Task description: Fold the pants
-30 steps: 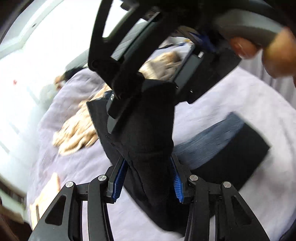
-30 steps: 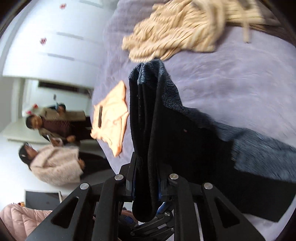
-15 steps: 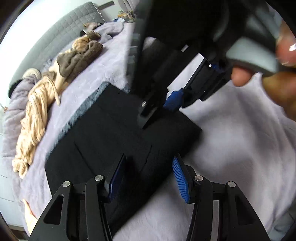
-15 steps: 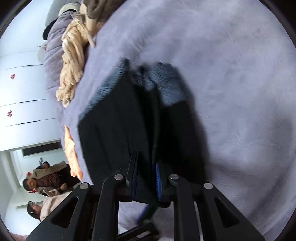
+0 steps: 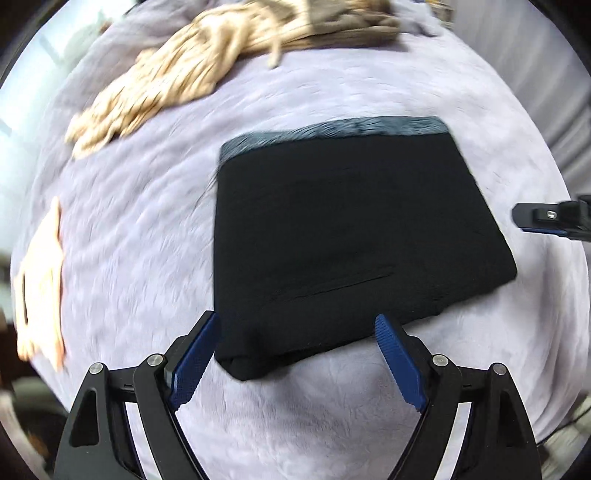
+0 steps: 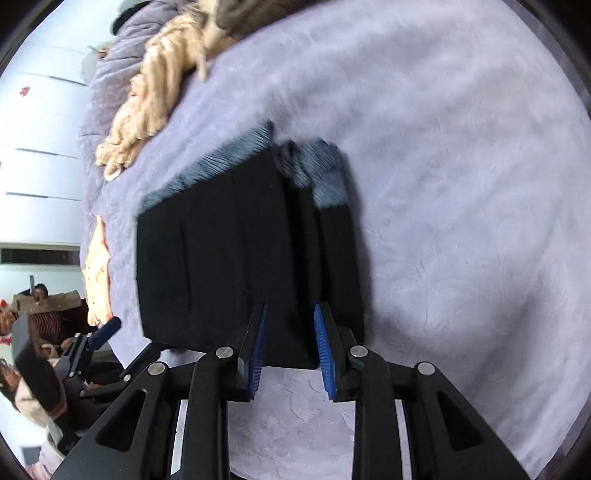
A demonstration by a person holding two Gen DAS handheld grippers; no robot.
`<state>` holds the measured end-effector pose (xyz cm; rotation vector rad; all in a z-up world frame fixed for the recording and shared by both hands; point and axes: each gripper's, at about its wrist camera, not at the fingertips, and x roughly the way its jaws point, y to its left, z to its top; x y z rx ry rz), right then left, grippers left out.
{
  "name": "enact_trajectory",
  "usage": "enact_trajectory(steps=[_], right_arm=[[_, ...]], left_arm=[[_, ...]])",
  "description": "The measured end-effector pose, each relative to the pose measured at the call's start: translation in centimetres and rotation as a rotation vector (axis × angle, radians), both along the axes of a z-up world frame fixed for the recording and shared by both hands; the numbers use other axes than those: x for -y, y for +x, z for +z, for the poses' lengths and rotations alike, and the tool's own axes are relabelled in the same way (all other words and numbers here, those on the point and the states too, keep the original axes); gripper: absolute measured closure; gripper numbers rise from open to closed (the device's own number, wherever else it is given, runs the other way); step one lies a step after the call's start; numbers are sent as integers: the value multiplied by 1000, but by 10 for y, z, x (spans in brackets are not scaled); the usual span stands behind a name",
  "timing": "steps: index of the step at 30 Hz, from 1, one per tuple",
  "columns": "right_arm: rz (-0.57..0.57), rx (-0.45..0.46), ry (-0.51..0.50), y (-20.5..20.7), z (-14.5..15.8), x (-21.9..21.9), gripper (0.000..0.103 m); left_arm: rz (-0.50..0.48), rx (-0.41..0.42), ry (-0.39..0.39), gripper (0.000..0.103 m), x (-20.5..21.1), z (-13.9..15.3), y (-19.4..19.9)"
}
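- Your pants (image 5: 343, 236) lie folded into a flat black block on the lavender blanket (image 5: 155, 236), near its middle; take them as the landmark for everything below
- A grey ribbed band runs along the pants' far edge, showing in both wrist views; the near corner is a thick rounded fold
- Your left gripper (image 5: 295, 363) hangs over that near corner, pointing steeply down; its jaws stand wide and are opening, blue pads either side of the corner and clear of the cloth, holding nothing
- Your right gripper (image 6: 290, 350) sits at the pants' near edge in its own view; its jaws are narrowly parted and opening, the black edge lies between the pads, but they do not seem to press on it, though blur makes that hard to be sure of
- From the left wrist view, a blue-tipped finger of your right gripper (image 5: 543, 219) pokes in just off the pants' right side, apart from the cloth
- Beyond the pants' banded edge, well apart: a heap of tan ribbed knitwear (image 5: 173, 85) with a brown garment (image 6: 240, 14) behind it
- Off the pants' left side, near the blanket's edge: a peach garment (image 5: 40, 280), blurred
- Past that edge in the right wrist view: people (image 6: 40, 306) standing by white panelled doors (image 6: 40, 122)
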<state>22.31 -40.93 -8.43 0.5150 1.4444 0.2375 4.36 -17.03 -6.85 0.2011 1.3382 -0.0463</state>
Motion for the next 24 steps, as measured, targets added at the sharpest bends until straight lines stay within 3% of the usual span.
enact_trajectory(steps=[2,4,6,8,11,24], right_arm=[[49,52,-2,3,12,-13,72],[92,64,-13,4,14,-24,55],[126,43,-17,5,2,-38,50],[136,-15,-32,4,-19,-44,51],[121,-62,-64,-8,-36,-40,51],[117,-65,-48,-17,-29,-30,51]], left_arm=[[28,-27,8,17,-2,-3,2],[40,-43,15,17,-12,-1,11],[33,-47,30,16,-13,0,17],[31,-58,48,0,-16,-3,23],[28,-62,53,0,-20,-5,29],[45,-105,25,0,-19,-12,33]])
